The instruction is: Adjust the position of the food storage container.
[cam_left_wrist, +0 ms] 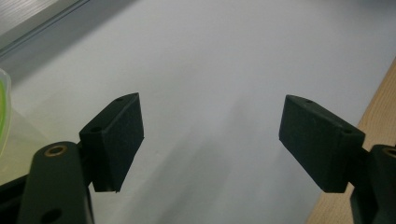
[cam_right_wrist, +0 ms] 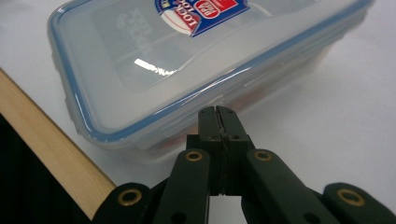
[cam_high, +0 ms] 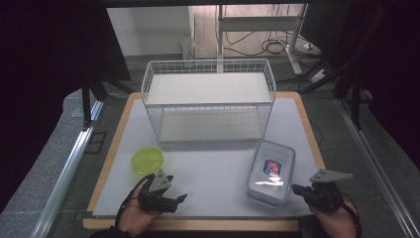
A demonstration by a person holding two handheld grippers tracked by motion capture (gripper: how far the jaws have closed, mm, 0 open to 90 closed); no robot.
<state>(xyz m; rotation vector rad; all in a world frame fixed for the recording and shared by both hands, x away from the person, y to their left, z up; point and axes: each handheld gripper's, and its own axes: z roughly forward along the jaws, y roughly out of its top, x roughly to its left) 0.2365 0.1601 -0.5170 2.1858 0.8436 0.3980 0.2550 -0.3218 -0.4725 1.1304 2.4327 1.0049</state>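
Clear rectangular plastic container (cam_high: 271,171), blue-rimmed lid, red-blue label, lies on white desk (cam_high: 213,168). Right gripper (cam_right_wrist: 218,112) just beside it, jaws fully closed, empty. Left gripper (cam_left_wrist: 212,140) jaws wide apart, empty.

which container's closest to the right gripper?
The lidded clear box, blue-rimmed with a label: it lies just ahead of the shut right gripper. The green bowl sits by the left gripper.

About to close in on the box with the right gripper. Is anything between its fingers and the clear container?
Nothing visible: the right gripper, shut, points straight at the clear container across bare mat.
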